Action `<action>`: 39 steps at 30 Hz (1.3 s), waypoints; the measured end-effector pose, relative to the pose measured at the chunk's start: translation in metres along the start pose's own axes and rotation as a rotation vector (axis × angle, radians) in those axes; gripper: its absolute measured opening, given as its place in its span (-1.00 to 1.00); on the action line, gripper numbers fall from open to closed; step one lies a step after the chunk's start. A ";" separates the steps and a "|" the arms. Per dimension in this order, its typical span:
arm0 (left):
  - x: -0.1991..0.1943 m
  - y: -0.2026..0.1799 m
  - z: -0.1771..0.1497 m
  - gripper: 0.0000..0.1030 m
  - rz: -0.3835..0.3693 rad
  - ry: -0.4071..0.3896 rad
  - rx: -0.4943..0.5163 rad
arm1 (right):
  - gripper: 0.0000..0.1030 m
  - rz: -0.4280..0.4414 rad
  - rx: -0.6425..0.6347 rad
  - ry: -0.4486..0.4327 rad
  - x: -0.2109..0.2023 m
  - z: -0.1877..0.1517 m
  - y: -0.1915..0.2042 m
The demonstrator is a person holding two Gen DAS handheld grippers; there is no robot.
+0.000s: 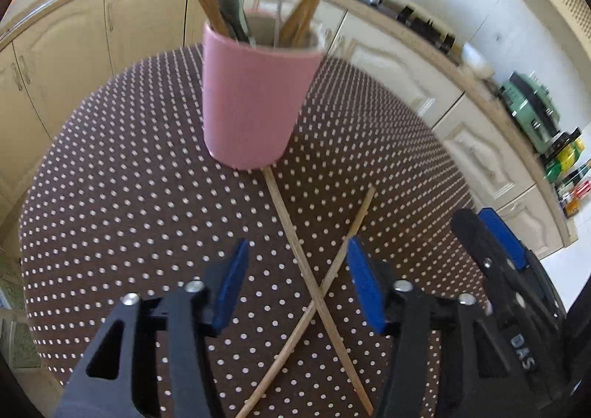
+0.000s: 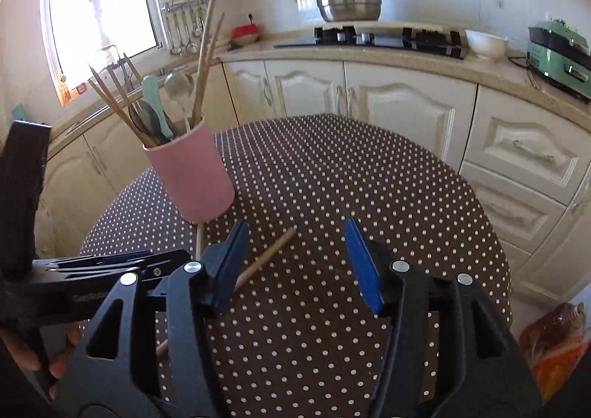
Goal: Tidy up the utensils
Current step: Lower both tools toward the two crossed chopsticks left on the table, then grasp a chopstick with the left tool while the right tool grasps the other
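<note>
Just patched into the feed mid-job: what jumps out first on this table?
The pink cup stands toward the far side of the polka-dot table, crammed with chopsticks, spoons and spatulas. Nearer, two loose chopsticks lie crossed on the cloth, one tip reaching the cup's base. The left gripper hangs open over that crossing, and the right gripper is open beside it, holding nothing.

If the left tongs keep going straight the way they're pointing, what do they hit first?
Most likely the two crossed chopsticks lying on the dotted tablecloth, right between the open left tongs; the pink cup stands farther on.
</note>
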State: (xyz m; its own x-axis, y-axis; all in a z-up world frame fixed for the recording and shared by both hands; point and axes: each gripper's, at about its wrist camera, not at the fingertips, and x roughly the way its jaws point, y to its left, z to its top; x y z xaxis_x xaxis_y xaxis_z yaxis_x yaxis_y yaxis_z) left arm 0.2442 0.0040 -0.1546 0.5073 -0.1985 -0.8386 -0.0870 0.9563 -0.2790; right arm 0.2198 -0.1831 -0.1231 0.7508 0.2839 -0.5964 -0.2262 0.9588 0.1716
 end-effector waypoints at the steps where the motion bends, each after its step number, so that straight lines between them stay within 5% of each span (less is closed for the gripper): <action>1: 0.005 0.000 0.001 -0.14 0.001 0.013 -0.005 | 0.05 -0.002 0.005 0.015 0.003 -0.001 -0.002; 9: 0.040 -0.005 0.011 -0.78 0.028 0.088 0.011 | 0.05 0.010 0.022 0.123 0.019 -0.007 -0.010; 13: 0.041 -0.002 0.010 -0.89 0.012 0.058 -0.001 | 0.05 0.025 0.028 0.188 0.028 -0.008 -0.007; 28: -0.024 0.050 -0.007 -0.90 0.066 -0.086 -0.038 | 0.03 0.049 -0.016 0.449 0.077 -0.012 0.049; 34: -0.029 0.064 -0.005 -0.89 0.054 -0.087 -0.045 | -0.51 -0.021 -0.142 0.485 0.089 -0.012 0.067; 39: -0.028 0.056 -0.001 -0.90 0.036 -0.093 -0.034 | -0.69 0.015 -0.166 0.513 0.094 -0.005 0.061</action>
State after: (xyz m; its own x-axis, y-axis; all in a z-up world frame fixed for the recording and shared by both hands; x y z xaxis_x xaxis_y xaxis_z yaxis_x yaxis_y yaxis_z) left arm 0.2240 0.0625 -0.1476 0.5806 -0.1424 -0.8017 -0.1348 0.9542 -0.2671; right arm 0.2733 -0.0982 -0.1721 0.3569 0.2183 -0.9083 -0.3611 0.9290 0.0814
